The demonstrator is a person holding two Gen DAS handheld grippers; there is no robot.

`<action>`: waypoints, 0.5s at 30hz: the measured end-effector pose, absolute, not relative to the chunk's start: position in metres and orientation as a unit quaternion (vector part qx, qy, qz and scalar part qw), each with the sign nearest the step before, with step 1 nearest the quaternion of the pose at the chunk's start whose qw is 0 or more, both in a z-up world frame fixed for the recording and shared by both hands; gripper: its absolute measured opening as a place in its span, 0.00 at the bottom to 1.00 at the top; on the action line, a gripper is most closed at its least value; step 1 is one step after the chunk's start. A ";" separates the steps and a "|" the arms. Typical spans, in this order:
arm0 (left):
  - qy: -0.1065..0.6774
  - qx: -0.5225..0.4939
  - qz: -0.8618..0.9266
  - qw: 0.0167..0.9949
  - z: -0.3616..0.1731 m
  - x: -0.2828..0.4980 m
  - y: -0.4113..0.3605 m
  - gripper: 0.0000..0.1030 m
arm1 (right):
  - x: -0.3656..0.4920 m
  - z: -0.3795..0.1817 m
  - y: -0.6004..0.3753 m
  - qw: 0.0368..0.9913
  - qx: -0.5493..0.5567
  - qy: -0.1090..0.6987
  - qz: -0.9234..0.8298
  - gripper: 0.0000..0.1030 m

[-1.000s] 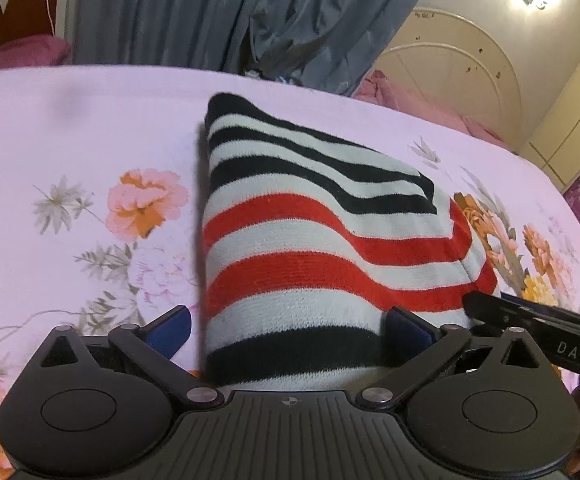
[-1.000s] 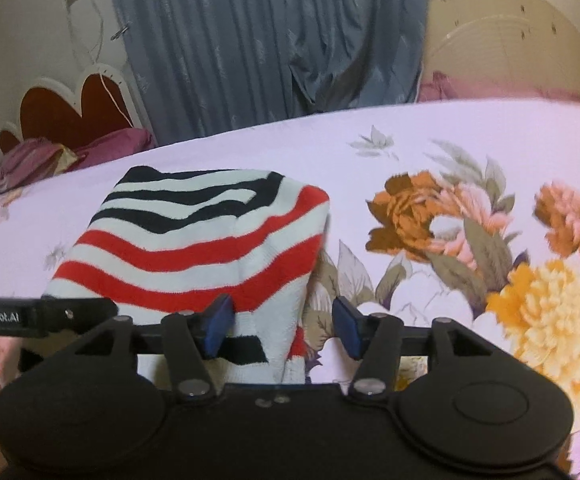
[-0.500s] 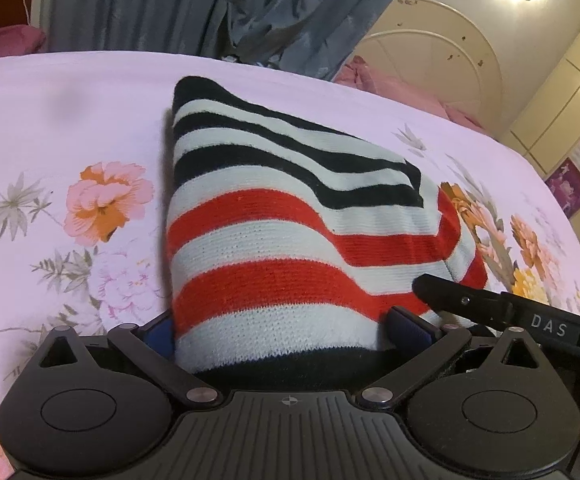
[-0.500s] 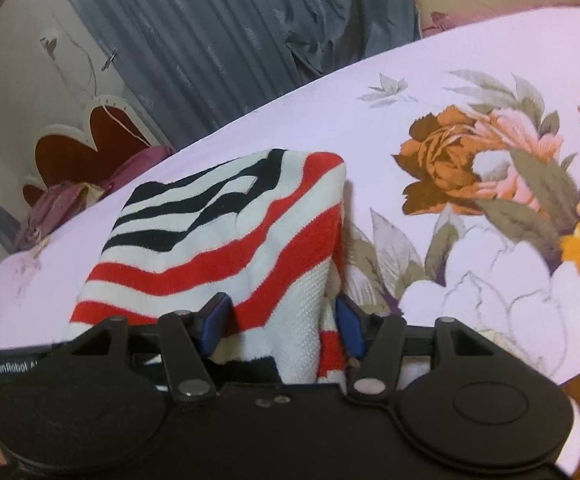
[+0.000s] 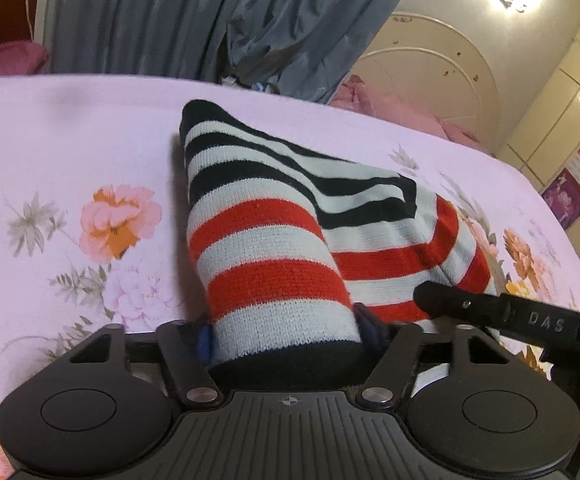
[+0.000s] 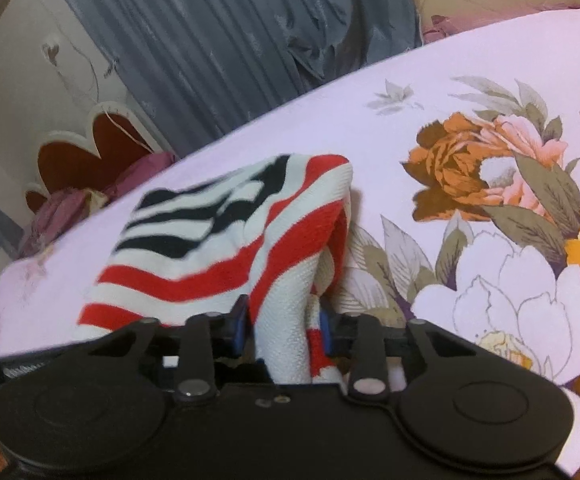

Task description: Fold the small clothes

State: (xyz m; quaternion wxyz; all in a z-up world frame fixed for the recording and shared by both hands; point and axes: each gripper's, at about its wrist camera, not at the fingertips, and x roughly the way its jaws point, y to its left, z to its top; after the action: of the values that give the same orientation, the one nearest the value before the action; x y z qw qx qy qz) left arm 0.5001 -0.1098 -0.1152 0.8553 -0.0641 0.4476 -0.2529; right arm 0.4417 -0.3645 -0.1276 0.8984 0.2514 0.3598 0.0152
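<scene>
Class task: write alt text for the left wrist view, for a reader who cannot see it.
The left tongs are closing on the near edge of a red, white and black striped knit garment, bunching it up off a pink floral bedsheet. The right tongs' black finger reaches in from the right.

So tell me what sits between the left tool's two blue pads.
A bunched fold of the red, white and black striped knit garment fills the closing left tool, pad to pad, seen in the left wrist view.

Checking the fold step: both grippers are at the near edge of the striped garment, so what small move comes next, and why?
Probably lift that edge and carry it toward the far end. Left gripper and right gripper are closing with garment bunched between their fingers, the rest lying on the bedsheet.
</scene>
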 end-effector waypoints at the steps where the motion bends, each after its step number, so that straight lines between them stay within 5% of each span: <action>1: 0.445 -0.063 -0.253 0.857 -0.112 0.499 -0.109 0.58 | 0.440 -0.125 -0.364 0.899 0.254 0.356 0.017 0.27; 15: 0.417 -0.047 -0.231 0.878 -0.062 0.475 -0.036 0.53 | 0.434 -0.085 -0.300 0.906 0.263 0.323 0.068 0.26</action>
State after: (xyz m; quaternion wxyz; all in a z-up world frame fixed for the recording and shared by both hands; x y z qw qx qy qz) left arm 0.4754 -0.0365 -0.0619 0.8779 -0.0467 0.4171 -0.2307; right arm 0.4336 -0.3003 -0.0848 0.9064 0.2630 0.3235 0.0678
